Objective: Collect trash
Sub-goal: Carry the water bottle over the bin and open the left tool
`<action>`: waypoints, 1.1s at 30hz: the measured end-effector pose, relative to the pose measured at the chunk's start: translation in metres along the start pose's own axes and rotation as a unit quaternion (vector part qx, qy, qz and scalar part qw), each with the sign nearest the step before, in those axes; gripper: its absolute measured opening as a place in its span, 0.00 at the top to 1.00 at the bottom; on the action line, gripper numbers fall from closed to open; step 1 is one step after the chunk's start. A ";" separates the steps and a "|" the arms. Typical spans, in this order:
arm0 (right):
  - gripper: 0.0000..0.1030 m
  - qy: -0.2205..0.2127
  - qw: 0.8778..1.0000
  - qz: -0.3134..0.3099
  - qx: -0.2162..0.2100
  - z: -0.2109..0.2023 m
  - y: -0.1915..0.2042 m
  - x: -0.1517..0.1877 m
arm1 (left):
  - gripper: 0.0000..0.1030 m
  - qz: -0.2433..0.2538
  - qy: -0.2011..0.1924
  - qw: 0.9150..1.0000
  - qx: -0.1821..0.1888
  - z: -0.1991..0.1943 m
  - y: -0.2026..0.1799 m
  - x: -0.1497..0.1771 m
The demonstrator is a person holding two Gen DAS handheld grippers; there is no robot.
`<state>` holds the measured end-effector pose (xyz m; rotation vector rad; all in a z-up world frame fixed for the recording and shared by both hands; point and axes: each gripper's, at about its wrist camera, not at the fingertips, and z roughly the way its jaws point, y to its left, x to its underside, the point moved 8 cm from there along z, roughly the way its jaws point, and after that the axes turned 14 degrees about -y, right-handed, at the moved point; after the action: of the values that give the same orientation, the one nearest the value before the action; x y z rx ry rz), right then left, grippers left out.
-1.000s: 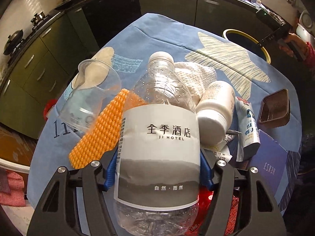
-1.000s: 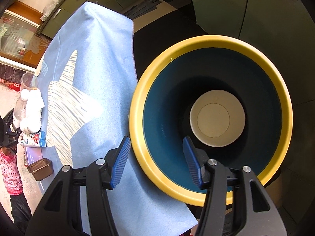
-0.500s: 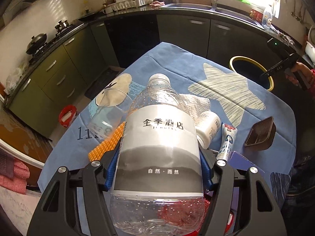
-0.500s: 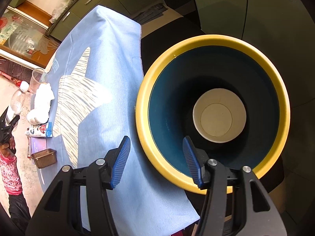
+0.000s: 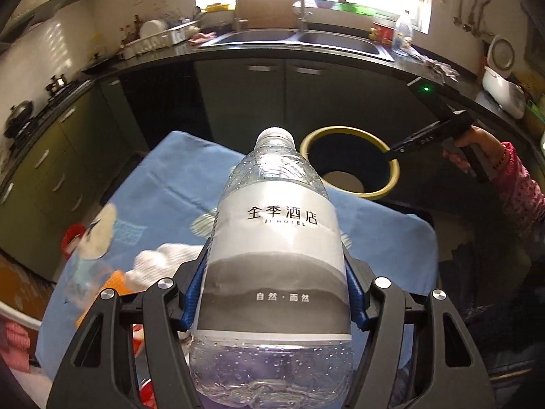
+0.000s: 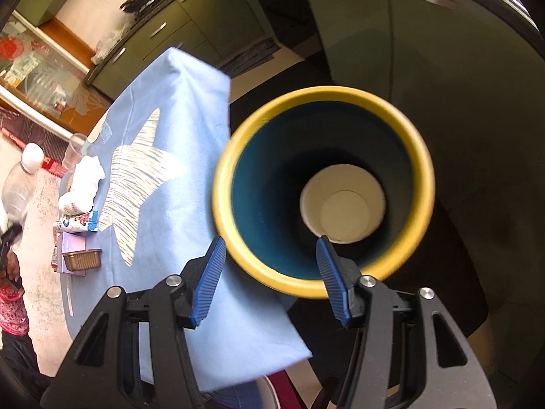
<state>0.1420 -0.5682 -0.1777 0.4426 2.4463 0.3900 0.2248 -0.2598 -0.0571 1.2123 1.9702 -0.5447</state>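
Note:
My left gripper (image 5: pixel 272 293) is shut on a clear plastic water bottle (image 5: pixel 276 255) with a white and grey label, held up above the blue tablecloth (image 5: pixel 163 191). Its white cap points toward the yellow-rimmed bin (image 5: pixel 351 163) beyond the table's far edge. My right gripper (image 6: pixel 272 262) stands open over the near rim of that bin (image 6: pixel 235 156), nothing between its blue pads. A white paper cup (image 6: pixel 344 211) lies at the bin's bottom. In the right wrist view, the bottle (image 6: pixel 17 187) shows at the far left.
On the table lie a white cloth (image 6: pixel 87 173), a white jar (image 6: pixel 69 204), a tube (image 6: pixel 80 225), a brown tray (image 6: pixel 81 259), a clear cup (image 6: pixel 73 151) and an orange mesh piece (image 5: pixel 112 281). Dark cabinets (image 5: pixel 259 102) and a sink counter stand behind the bin. A pink sleeve (image 5: pixel 517 184) is at right.
The left gripper rose with the bottle and swung toward the bin, leaving the other items behind. The right gripper drew back a little; the bin now looks smaller and farther.

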 end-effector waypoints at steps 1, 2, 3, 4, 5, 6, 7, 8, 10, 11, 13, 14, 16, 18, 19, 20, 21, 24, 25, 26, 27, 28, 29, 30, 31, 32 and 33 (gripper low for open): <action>0.49 -0.003 1.000 0.004 0.002 -0.004 -0.006 0.002 | 0.37 0.006 0.006 1.000 0.019 0.016 -0.019 -0.004; 0.48 -0.007 1.000 0.009 0.004 -0.008 -0.015 0.003 | 0.37 0.016 0.015 0.999 0.042 0.034 -0.039 -0.010; 0.48 -0.010 1.000 0.015 0.006 -0.012 -0.023 0.005 | 0.37 0.025 0.023 0.998 0.057 0.050 -0.055 -0.014; 0.48 -0.012 1.000 0.020 0.009 -0.015 -0.031 0.006 | 0.37 0.032 0.029 0.997 0.066 0.063 -0.067 -0.015; 0.48 -0.014 1.000 0.025 0.012 -0.018 -0.040 0.008 | 0.37 0.040 0.038 0.995 0.079 0.081 -0.083 -0.018; 0.48 -0.017 0.999 0.030 0.017 -0.021 -0.049 0.009 | 0.37 0.045 0.047 0.994 0.091 0.098 -0.097 -0.020; 0.48 -0.019 0.999 0.033 0.020 -0.024 -0.056 0.010 | 0.37 0.051 0.056 0.992 0.100 0.115 -0.109 -0.022; 0.48 -0.021 0.999 0.038 0.023 -0.027 -0.064 0.012 | 0.37 0.055 0.067 0.990 0.109 0.136 -0.122 -0.024; 0.48 -0.026 0.998 0.048 0.022 -0.030 -0.076 0.014 | 0.37 0.057 0.087 0.987 0.121 0.172 -0.138 -0.025; 0.48 -0.027 0.998 0.052 0.021 -0.031 -0.081 0.016 | 0.37 0.058 0.100 0.985 0.125 0.191 -0.147 -0.026; 0.47 -0.028 0.998 0.059 0.022 -0.031 -0.090 0.019 | 0.37 0.061 0.119 0.983 0.124 0.222 -0.156 -0.025; 0.47 -0.027 0.998 0.061 0.022 -0.031 -0.094 0.021 | 0.37 0.062 0.127 0.982 0.122 0.237 -0.159 -0.025; 0.47 -0.024 0.997 0.066 0.021 -0.029 -0.100 0.025 | 0.37 0.061 0.142 0.982 0.113 0.270 -0.164 -0.025; 0.47 -0.022 0.997 0.071 0.021 -0.026 -0.106 0.027 | 0.36 0.052 0.149 0.982 0.107 0.293 -0.166 -0.027; 0.47 -0.021 0.997 0.074 0.021 -0.026 -0.108 0.027 | 0.36 0.049 0.153 0.982 0.102 0.302 -0.167 -0.028; 0.46 -0.021 0.997 0.076 0.021 -0.025 -0.109 0.028 | 0.34 0.049 0.151 0.984 0.086 0.310 -0.165 -0.030; 0.44 -0.021 0.997 0.078 0.021 -0.025 -0.111 0.028 | 0.31 0.049 0.149 0.984 0.081 0.314 -0.165 -0.033; 0.44 -0.021 0.997 0.078 0.020 -0.023 -0.109 0.027 | 0.21 0.044 0.126 0.989 0.071 0.310 -0.163 -0.045; 0.44 -0.021 0.997 0.076 0.019 -0.022 -0.107 0.026 | 0.20 0.041 0.120 0.989 0.072 0.305 -0.163 -0.048; 0.44 -0.021 0.997 0.074 0.018 -0.021 -0.105 0.025 | 0.19 0.038 0.113 0.990 0.071 0.299 -0.162 -0.051; 0.44 -0.022 0.997 0.072 0.017 -0.020 -0.101 0.024 | 0.19 0.033 0.104 0.992 0.067 0.289 -0.159 -0.054; 0.44 -0.023 0.997 0.069 0.015 -0.019 -0.099 0.024 | 0.19 0.028 0.093 0.993 0.064 0.278 -0.156 -0.056; 0.44 -0.023 0.997 0.066 0.013 -0.018 -0.096 0.023 | 0.17 0.020 0.080 0.995 0.064 0.264 -0.153 -0.060; 0.44 -0.022 0.998 0.061 0.009 -0.017 -0.090 0.023 | 0.16 0.012 0.070 0.996 0.063 0.249 -0.152 -0.066; 0.44 -0.021 0.998 0.058 0.007 -0.016 -0.086 0.023 | 0.15 0.002 0.059 0.997 0.059 0.234 -0.146 -0.067; 0.44 -0.020 0.998 0.053 0.004 -0.015 -0.080 0.023 | 0.14 -0.007 0.048 0.997 0.056 0.220 -0.141 -0.069; 0.44 -0.018 0.999 0.046 0.002 -0.013 -0.072 0.023 | 0.14 -0.022 0.032 0.998 0.051 0.200 -0.136 -0.070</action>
<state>0.1012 -0.6263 -0.2068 0.5612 2.3971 0.4124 0.1985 -0.4987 -0.1325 1.2657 2.0473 -0.6425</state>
